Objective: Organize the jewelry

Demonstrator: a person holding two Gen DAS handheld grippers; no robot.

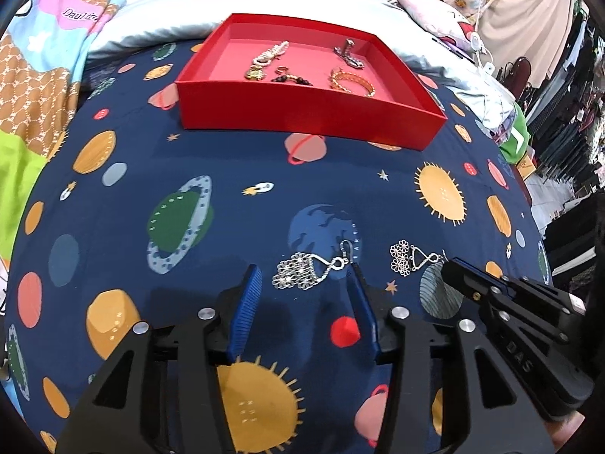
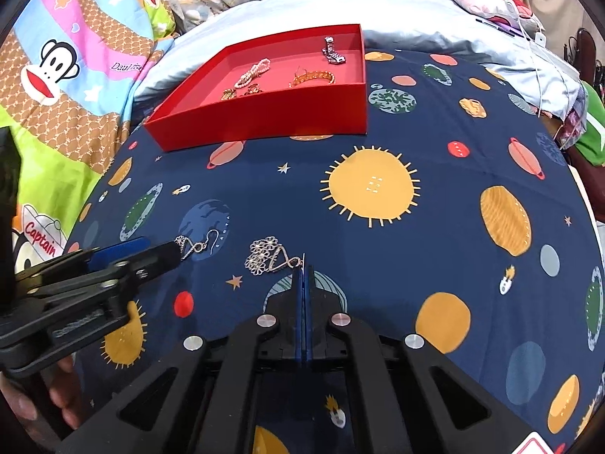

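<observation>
On space-print bedspread, two silver earrings left; red tray beyond already holds several pieces: pearl strand, beads, gold bracelet, dark chain. Task mostly done by look of it. Left gripper fingers spread, straddling mesh earring; long axis roughly across view, hook end toward right finger, mesh fan toward left. Right gripper fingers pressed together, seemingly pinching hook of flower earring; flower cluster points away-left, toward tray.
</observation>
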